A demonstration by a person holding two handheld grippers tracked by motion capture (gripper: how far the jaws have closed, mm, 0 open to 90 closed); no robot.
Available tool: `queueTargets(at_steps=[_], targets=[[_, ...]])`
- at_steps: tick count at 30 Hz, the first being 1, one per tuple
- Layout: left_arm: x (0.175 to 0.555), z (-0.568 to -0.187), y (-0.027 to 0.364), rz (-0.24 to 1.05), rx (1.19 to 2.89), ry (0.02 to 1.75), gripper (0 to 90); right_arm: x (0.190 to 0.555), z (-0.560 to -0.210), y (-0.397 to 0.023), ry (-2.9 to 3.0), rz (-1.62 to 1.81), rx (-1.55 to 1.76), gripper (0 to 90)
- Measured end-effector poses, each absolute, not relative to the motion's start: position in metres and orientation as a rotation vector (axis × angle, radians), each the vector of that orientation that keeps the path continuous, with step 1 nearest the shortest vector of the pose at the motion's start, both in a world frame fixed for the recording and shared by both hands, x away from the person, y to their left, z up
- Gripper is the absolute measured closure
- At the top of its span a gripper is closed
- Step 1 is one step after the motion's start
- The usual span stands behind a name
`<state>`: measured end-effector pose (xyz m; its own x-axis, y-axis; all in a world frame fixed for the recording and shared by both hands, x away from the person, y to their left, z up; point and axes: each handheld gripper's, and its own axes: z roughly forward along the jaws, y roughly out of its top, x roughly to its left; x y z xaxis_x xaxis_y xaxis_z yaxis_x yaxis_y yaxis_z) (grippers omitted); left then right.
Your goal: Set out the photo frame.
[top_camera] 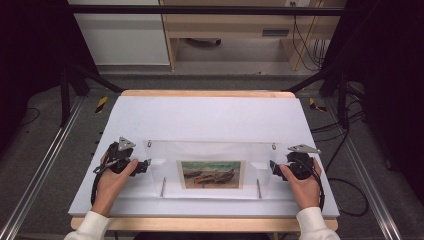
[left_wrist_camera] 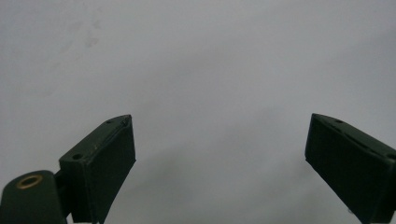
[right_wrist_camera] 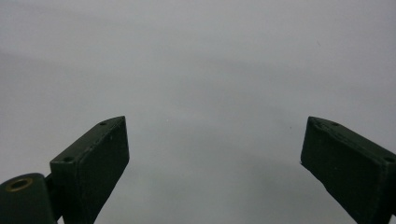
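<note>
A clear acrylic picture frame (top_camera: 210, 150) lies flat on the white table cover (top_camera: 210, 112). A small painting of boats (top_camera: 211, 174) sits in its middle, between two metal rods (top_camera: 163, 186) near the frame's front edge. My left gripper (top_camera: 145, 165) rests at the frame's left edge, pointing inward. My right gripper (top_camera: 274, 166) is at the right edge, facing it. In the left gripper view the left gripper (left_wrist_camera: 219, 126) stands wide open over plain white surface. In the right gripper view the right gripper (right_wrist_camera: 212, 123) is also wide open with nothing between its pads.
Small metal fittings (top_camera: 149, 143) mark the frame's far corners. The wooden table edge (top_camera: 205, 223) runs along the front. Metal rails (top_camera: 40, 165) flank the table on the floor, cables (top_camera: 345, 200) trail at the right, and a wooden cabinet (top_camera: 225, 30) stands behind.
</note>
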<state>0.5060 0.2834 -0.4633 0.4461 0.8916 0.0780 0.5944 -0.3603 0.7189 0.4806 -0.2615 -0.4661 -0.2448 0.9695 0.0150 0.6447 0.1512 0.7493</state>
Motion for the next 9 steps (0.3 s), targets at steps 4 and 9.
queueTargets(at_steps=[4,9], targets=[[0.503,-0.464,0.294,0.632,2.055,1.270,7.3,0.477,-0.469,-0.269,1.925,0.893,1.572,9.5],[0.496,-0.466,0.302,0.640,2.008,1.274,6.4,0.470,-0.468,-0.273,1.901,0.898,1.563,10.8]])
